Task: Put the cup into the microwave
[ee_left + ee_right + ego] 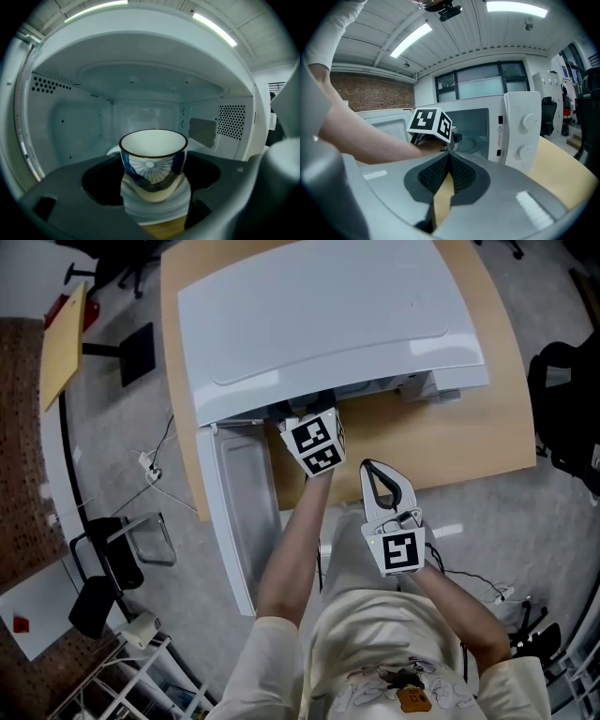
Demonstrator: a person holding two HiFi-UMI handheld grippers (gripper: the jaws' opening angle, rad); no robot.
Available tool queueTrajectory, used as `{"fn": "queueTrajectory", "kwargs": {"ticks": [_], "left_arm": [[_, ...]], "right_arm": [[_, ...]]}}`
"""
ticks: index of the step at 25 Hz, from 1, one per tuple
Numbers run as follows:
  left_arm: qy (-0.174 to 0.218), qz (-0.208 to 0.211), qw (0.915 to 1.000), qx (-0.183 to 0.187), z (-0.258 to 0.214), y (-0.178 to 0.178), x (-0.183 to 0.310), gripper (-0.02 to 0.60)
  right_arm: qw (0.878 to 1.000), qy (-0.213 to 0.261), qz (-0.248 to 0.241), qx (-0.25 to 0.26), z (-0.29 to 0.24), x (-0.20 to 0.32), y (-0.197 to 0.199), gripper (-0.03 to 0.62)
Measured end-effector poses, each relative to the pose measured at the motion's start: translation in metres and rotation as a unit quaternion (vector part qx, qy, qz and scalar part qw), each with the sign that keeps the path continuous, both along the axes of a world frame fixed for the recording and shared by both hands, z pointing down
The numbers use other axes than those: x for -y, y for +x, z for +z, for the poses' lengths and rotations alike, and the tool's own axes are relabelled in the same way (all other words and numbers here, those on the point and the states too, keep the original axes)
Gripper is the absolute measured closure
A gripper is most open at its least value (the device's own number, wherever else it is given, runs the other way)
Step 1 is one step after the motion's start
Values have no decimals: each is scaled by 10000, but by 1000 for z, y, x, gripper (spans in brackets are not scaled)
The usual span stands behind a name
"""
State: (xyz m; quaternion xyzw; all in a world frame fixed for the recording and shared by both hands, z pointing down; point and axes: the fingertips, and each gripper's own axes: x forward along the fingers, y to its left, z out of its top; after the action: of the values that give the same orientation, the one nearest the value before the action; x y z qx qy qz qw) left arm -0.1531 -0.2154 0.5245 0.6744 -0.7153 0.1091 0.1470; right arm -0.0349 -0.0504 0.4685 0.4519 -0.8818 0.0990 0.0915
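Note:
A small cup (153,161), white inside with a dark rim and a blue rayed pattern, stands upright between the dark jaws of my left gripper (153,185), which is shut on it. The cup hangs at the mouth of the open white microwave (140,93), just over its front sill. In the head view only the left gripper's marker cube (317,444) shows at the microwave's opening; its jaws and the cup are hidden under the microwave's top (328,324). My right gripper (369,467) is shut and empty, held back over the table's front edge.
The microwave door (242,512) hangs open to the left, beyond the wooden table's (469,442) edge. The control panel with two knobs (526,126) is right of the cavity. Cables and chairs lie on the floor around.

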Motion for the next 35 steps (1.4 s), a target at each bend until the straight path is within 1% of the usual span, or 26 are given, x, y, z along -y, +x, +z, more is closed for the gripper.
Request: {"fn": "queueTrajectory", "kwargs": {"ticks": [6,10,15,16,21,23,24,26,27,29,30,35], "left_arm": [[-2,89,9999,134,4,3,14,199],[134,172,9994,257,1,7,19,198],[302,162,9987,373,2,8,20,190],[283,159,9987,385,3,8,20,190],[110,56,9994,315,8,4,1,137],[34,36,9996,293,5,6,-17,140],[27,47,9996,274,1,8,-28,170],[80,157,9997,153,-9,17,-52,274],[105,227,9997,80,-14,23,-64,378],[98,276,9995,93,-21,30,-84,493],[77,266,9995,140,-24,31,-93,578],[-28,302,9995,72,-52,43,-136,577]], "right_arm": [[10000,-4,59,35,-1,5,0,589],[10000,-5,66,20,-1,7,2,589],[10000,-6,68,-11,0,7,6,589],[10000,-8,71,-13,0,7,7,588],[9998,-191,105,-28,2,6,14,588],[9996,-257,130,-31,1,6,19,588],[9993,-334,138,-73,1,5,21,588],[9990,-387,150,-189,-1,5,27,588],[9990,-344,142,-250,-3,5,30,589],[9988,-330,79,-340,-5,6,34,589],[9987,-372,32,-358,-6,4,35,589],[9985,-358,-216,-347,-16,-4,41,589]]}}
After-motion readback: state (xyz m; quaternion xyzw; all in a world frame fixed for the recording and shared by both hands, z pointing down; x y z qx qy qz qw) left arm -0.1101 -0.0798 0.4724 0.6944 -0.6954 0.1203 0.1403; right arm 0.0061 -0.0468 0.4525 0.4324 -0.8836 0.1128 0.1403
